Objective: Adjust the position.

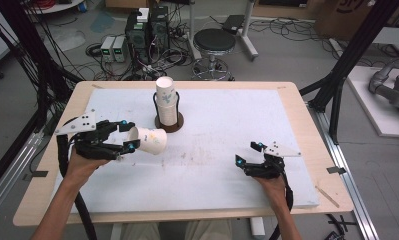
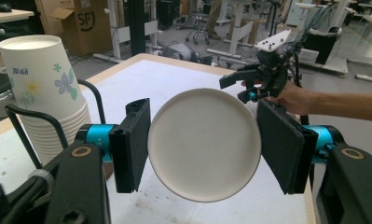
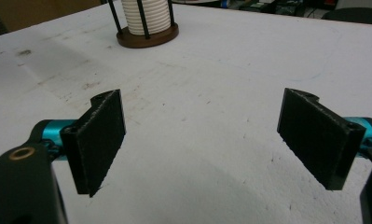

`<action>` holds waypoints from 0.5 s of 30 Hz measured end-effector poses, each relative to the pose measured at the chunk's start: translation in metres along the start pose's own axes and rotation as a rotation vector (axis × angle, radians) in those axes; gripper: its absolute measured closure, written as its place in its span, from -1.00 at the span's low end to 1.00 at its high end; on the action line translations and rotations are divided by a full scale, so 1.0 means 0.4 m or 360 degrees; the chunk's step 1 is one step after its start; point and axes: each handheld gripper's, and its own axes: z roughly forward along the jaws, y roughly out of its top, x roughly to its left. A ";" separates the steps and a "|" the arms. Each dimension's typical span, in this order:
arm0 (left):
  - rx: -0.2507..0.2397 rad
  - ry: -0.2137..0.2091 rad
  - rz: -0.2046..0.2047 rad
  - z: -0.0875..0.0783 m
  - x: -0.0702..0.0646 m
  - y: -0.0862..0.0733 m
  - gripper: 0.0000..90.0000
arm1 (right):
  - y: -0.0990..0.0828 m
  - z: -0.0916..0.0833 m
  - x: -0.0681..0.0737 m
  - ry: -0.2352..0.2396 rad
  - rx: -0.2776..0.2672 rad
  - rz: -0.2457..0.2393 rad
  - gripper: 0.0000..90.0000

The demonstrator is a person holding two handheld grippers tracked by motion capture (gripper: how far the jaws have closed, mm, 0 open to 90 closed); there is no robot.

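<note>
One paper cup (image 1: 149,140), lying sideways above the table (image 1: 227,165), is clamped by my left gripper (image 1: 129,135) beside the cup stack (image 1: 166,100). My right gripper (image 1: 248,154) rests unclenched, empty. Next, I judge, upright and place it.

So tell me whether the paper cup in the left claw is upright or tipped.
Tipped on its side: the paper cup lies horizontal in the left claw, its base facing that claw's camera.

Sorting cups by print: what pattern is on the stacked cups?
White stacked cups with small flowers and green leaves; clearest in the left gripper view.
</note>
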 end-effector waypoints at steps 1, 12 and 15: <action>0.0000 0.0000 -0.0001 0.001 0.000 0.000 -0.17 | 0.000 0.000 0.000 0.0001 0.0000 0.0000 -0.66; -0.0022 -0.0027 -0.0015 0.006 0.001 -0.001 -0.17 | 0.002 -0.002 -0.006 0.0045 -0.0011 0.0012 -0.65; -0.0029 -0.0049 -0.0018 0.008 0.003 -0.001 -0.17 | 0.010 -0.008 -0.009 0.0064 -0.0022 0.0015 -0.65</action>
